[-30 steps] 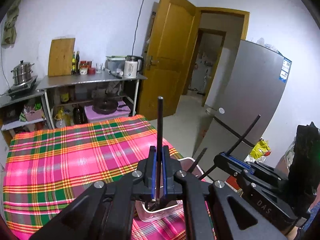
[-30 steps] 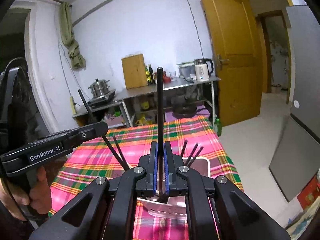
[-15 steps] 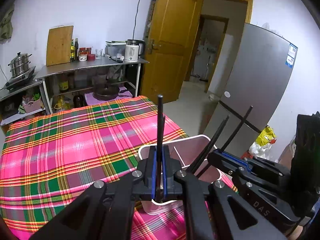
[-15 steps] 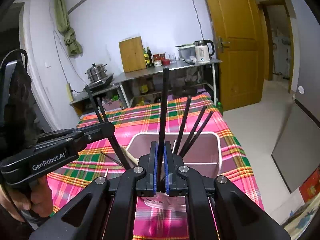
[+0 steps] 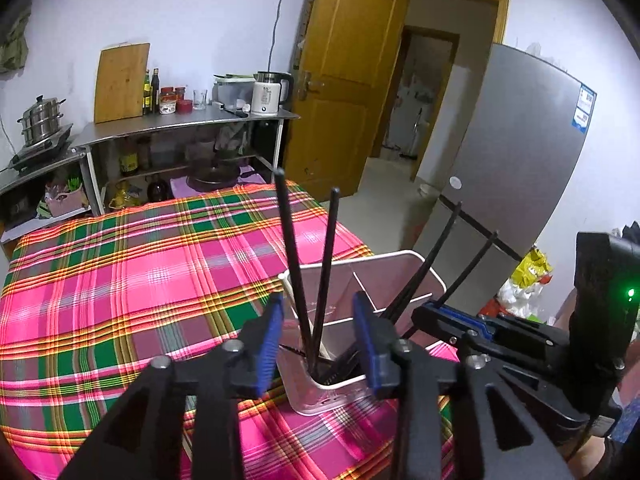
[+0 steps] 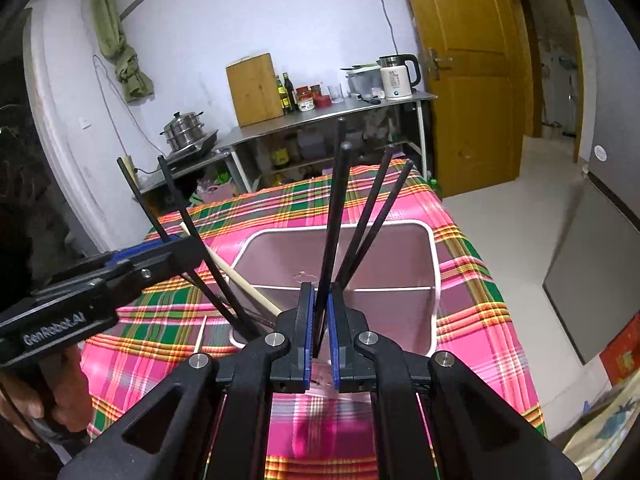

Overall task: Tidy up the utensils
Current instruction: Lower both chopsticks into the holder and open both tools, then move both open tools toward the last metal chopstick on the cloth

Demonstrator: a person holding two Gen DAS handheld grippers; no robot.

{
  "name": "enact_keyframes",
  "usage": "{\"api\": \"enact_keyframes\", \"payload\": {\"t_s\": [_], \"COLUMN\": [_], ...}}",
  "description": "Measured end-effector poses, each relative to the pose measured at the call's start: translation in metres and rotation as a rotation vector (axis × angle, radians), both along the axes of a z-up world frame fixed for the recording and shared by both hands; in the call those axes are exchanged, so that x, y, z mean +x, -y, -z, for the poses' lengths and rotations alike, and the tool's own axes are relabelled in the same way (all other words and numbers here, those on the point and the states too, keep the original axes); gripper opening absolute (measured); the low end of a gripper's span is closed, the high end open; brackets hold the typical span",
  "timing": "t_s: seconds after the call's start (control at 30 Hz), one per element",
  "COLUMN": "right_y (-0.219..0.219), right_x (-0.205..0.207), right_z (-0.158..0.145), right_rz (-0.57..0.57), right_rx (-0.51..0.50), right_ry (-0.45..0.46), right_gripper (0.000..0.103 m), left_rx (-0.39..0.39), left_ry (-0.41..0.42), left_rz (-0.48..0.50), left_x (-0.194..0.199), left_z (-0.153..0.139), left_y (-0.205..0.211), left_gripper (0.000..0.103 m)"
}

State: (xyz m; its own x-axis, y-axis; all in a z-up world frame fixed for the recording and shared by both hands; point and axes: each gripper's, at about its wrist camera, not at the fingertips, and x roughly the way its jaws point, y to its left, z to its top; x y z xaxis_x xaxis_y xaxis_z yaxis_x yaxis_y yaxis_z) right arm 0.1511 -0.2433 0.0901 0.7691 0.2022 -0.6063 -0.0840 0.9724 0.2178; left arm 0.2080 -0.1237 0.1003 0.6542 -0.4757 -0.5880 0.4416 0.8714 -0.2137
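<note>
Chopstick deposit into the pink-white divided utensil box (image 5: 404, 268) on the plaid tablecloth (image 5: 120, 280). Left gripper (image 5: 318, 332): jaws opening, pads clear of the two black chopsticks (image 5: 296, 264) that stand between them with lower ends in the box's near compartment; release appears under way. Right gripper (image 6: 319, 322): blue pads standing slightly apart with a black chopstick (image 6: 334, 208) between them, its lower end inside the box; whether the pads grip it cannot be told. Contents: several black chopsticks leaning in two groups, one pale wooden chopstick (image 6: 244, 284) slanting across the left compartment; the far compartment beyond the divider looks empty. A pale stick (image 6: 200, 332) lies on the cloth just beside the box. Next move, by judgement: let go fully, then lift both grippers straight up so the fingers do not drag the leaning sticks out.
</note>
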Motion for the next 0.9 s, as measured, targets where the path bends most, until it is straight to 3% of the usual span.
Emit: {"api": "enact_keyframes", "payload": {"t_s": [0.4,0.9], "right_y": [-0.001,-0.011], "right_x": [-0.025,-0.058], "right_z": [-0.019,-0.027], "right_rz": [0.003,-0.031], "right_rx": [-0.007,-0.006], "right_ry": [0.056,0.093], "right_gripper": [0.01,0.011], "left_rx": [-0.045,-0.05], "left_ry": [0.05,0.03], "left_rz": [-0.031,-0.104], "left_x": [-0.023,-0.065], "left_z": [-0.02,0.003], "left_y": [-0.029,-0.074], "left_gripper": [0.042,0.042]}}
